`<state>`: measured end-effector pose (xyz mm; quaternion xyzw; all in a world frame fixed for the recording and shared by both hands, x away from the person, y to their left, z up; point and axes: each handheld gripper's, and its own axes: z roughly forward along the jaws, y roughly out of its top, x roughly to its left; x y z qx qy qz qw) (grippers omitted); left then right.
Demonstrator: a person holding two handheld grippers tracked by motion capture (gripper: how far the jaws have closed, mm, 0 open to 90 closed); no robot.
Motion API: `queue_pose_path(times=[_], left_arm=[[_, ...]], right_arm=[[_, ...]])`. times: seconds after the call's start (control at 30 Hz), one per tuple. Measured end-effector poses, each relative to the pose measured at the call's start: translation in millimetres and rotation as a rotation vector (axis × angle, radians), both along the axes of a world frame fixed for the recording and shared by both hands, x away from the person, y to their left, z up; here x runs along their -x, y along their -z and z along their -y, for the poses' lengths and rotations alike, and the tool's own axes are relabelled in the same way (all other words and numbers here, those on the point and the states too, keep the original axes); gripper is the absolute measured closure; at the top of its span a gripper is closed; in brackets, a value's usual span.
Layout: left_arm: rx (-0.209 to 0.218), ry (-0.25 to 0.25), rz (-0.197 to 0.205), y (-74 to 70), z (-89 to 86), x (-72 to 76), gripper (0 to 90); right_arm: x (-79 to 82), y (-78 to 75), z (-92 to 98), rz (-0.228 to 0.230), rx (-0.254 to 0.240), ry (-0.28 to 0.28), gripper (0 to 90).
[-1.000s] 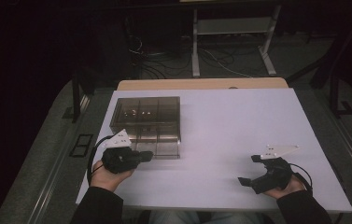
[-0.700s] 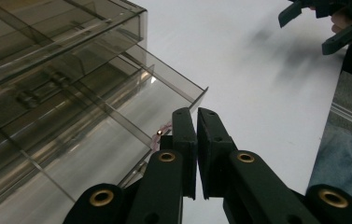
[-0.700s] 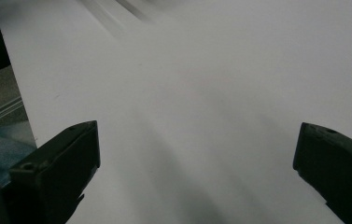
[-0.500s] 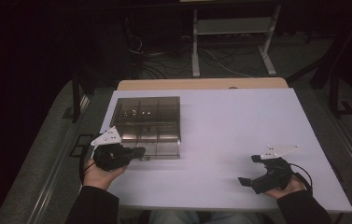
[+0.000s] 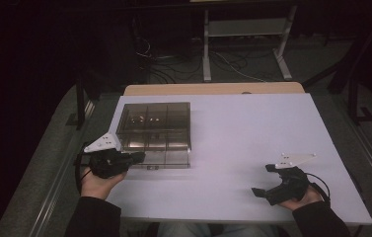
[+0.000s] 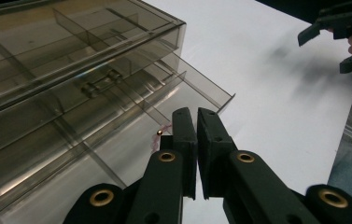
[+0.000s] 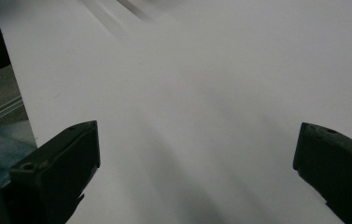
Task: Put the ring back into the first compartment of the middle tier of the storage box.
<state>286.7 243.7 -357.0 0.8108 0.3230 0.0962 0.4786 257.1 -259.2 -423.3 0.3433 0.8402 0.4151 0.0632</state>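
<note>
Two claws on the worktop (image 5: 233, 123), one changed since a second ago. Left claw (image 5: 136, 158) has slid back toward the worktop's left front corner: earlier it sat over the front row of the compartment box (image 5: 154, 129), now its tips are just at the box's front left edge. Jaws pressed together, only a thin slit between them in the left gripper view (image 6: 197, 140); a thin reddish wire with a small metal bead (image 6: 158, 135) shows just beside the jaw tips, can't tell if it's pinched. Box is smoky clear plastic with dividers, left-centre of the worktop, not shifted between frames. A flat clear piece juts out at its front toward the claw.

Right claw (image 5: 263, 180) same spot as before, near the worktop's front right, well apart from the box. Jaws wide, nothing between them, bare white surface below.
</note>
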Motion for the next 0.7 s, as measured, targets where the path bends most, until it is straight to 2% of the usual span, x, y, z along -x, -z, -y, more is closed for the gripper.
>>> queue_pose_path(times=[0.17,0.7], left_arm=[[0.018,-0.022,0.001,0.3,-6.3,-0.6,85.6],[0.036,-0.069,0.002,-1.4,-23.5,-8.2,85.6]], right_arm=[[-0.1,0.1,0.0,-0.001,-0.001,-0.001,0.0],[-0.3,1.0,-0.7,-0.004,0.003,0.002,0.0]])
